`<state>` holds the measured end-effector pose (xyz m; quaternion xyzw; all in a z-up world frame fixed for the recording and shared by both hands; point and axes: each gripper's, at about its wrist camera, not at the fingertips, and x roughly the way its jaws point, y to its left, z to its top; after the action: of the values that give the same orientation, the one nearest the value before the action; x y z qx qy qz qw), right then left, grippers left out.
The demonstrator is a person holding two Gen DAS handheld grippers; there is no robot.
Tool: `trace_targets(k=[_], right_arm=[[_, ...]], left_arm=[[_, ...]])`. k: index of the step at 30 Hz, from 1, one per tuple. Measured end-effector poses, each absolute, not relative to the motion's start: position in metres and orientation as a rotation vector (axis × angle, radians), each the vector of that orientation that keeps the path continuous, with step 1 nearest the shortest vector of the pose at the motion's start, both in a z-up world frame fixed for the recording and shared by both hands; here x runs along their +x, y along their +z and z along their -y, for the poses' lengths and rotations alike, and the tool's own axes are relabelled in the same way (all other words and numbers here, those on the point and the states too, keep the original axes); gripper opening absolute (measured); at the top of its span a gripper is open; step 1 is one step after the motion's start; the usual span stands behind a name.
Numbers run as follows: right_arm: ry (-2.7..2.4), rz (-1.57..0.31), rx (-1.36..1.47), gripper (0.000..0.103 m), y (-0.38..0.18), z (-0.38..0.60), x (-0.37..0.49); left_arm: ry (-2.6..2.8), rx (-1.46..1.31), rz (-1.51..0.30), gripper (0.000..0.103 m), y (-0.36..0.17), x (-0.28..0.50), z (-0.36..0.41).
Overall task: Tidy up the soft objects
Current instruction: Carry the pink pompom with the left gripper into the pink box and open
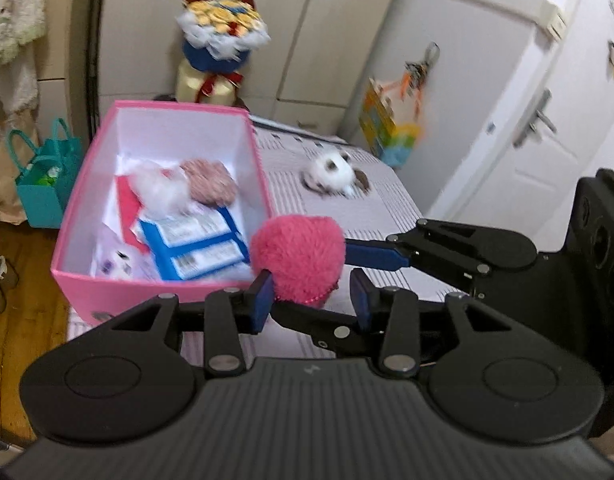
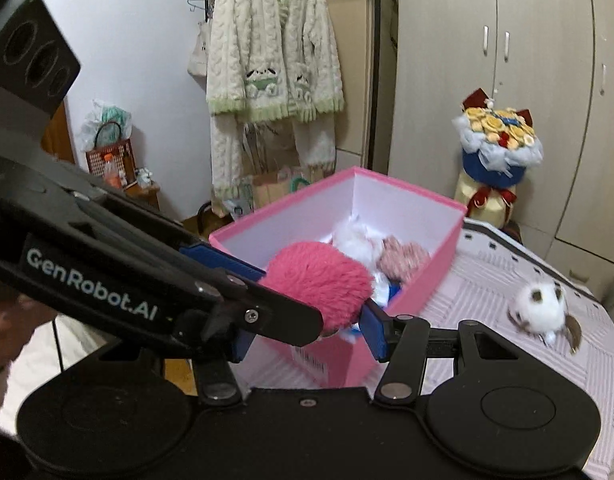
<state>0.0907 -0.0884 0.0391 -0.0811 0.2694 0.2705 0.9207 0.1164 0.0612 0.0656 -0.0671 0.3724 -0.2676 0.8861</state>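
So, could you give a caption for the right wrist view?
Left claw and right claw meet on a pompom before the pink box; white plush on the table.

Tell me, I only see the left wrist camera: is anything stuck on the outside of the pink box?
Observer: Yes. The right wrist view shows a barcode sticker on the pink box's outer wall.
Operator: Is there writing on my left claw?
Observer: Yes. White lettering reading GenRobot.AI runs along the side of the left claw.
Operator: Anything else I can't see?
Observer: A reddish woven basket stands by the white wall.
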Motion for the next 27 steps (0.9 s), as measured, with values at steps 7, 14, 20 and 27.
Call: trace_targets(k=[7,14,20,27], right_arm=[[0.553,-0.562,-0.151,0.06,0.033,0.064,0.147],[0.561,-0.633,-0.124,0.06,0.015,0.053,0.199],[0.569,-0.698,-0.12,0.061,-0.001,0.044,0.233],[0.554,-0.744,-0.151,0.061,-0.014,0.037,0.25]], left_arm=[[-0.49,-0.154,-0.755,0.039,0.056,0.167,-0.079],[-0.447,-0.207,-0.784,0.039,0.034,0.215,-0.091],[-0.413,-0.263,-0.819,0.039,0.013,0.244,-0.098],[-0.4,-0.289,-0.858,0.039,-0.005,0.264,-0.102]])
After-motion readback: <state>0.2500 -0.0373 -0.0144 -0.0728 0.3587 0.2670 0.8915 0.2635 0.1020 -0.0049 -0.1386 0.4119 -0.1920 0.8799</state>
